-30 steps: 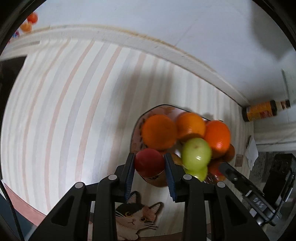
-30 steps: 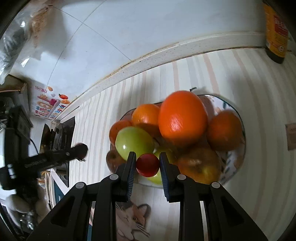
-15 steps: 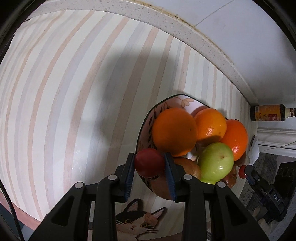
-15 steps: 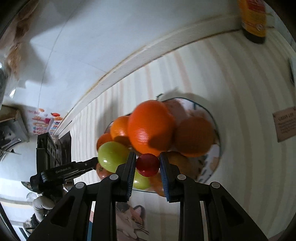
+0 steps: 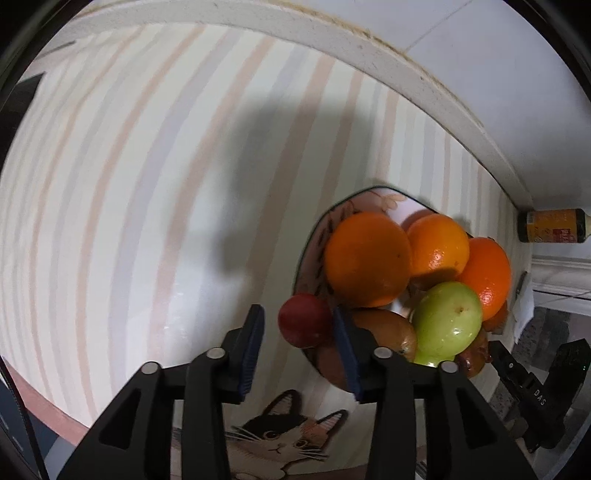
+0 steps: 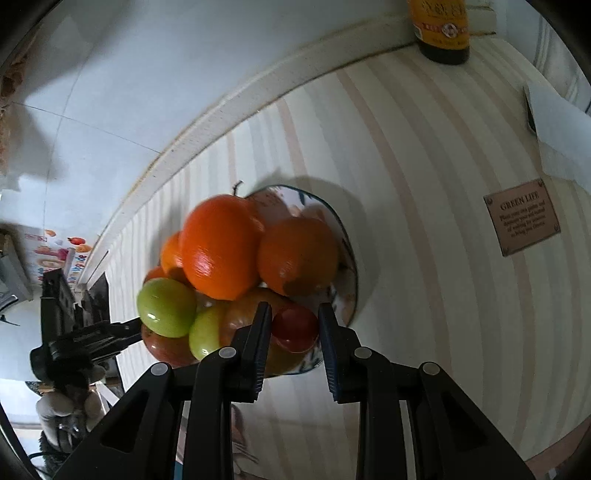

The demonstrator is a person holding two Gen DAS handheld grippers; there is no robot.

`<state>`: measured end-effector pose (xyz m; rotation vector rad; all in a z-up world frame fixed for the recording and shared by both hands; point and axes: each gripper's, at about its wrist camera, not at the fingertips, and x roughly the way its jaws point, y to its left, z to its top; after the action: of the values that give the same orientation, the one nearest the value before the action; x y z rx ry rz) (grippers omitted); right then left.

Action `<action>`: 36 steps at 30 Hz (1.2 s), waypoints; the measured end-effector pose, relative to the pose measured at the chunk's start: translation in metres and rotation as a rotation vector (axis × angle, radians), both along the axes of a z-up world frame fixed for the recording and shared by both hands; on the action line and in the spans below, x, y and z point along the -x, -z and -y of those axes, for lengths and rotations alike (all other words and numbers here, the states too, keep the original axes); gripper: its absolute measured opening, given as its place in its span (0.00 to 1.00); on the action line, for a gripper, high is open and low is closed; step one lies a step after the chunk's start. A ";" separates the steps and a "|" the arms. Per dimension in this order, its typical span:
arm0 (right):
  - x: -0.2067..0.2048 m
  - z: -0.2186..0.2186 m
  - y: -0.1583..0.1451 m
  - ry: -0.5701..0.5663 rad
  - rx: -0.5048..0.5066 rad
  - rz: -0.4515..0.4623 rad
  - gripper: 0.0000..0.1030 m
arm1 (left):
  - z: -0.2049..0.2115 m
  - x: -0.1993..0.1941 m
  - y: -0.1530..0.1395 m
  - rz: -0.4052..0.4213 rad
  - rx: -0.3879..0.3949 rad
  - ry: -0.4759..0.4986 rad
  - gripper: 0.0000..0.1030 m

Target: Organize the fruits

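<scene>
A patterned plate (image 5: 314, 236) (image 6: 349, 280) on the striped tablecloth is piled with oranges (image 5: 367, 258) (image 6: 219, 247), green apples (image 5: 447, 321) (image 6: 166, 306) and brownish fruit. My left gripper (image 5: 297, 334) is open. A small red fruit (image 5: 304, 325) lies between its jaws against the right pad, at the plate's near-left rim. My right gripper (image 6: 293, 330) is open too, with a small red fruit (image 6: 295, 328) between its pads at the plate's near rim. A gap shows on each side of it.
A dark bottle with a yellow label (image 5: 550, 230) (image 6: 443, 29) stands by the wall behind the plate. A brown label card (image 6: 522, 216) and white paper (image 6: 557, 133) lie to the right. A cat picture (image 5: 280, 439) is printed on the cloth's near edge.
Both grippers have opened and let go of their small red fruits at the plate's rim. The right gripper shifted right along the plate.
</scene>
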<state>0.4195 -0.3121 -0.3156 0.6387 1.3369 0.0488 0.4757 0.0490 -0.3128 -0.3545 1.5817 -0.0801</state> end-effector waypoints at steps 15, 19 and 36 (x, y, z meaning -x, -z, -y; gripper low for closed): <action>0.036 -0.010 -0.046 -0.035 0.282 0.056 0.94 | 0.001 0.050 -0.063 0.210 -0.153 0.052 0.95; 0.059 -0.042 -0.073 -0.101 0.420 0.123 0.94 | 0.007 0.080 -0.083 0.264 -0.202 0.088 0.95; 0.190 -0.109 -0.190 -0.046 0.567 0.335 0.95 | 0.017 0.218 -0.196 0.574 -0.300 0.159 0.95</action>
<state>0.2291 -0.2029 -0.1252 0.1094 0.9746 -0.1748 0.2574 0.0320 -0.1169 0.0356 1.0278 -0.0590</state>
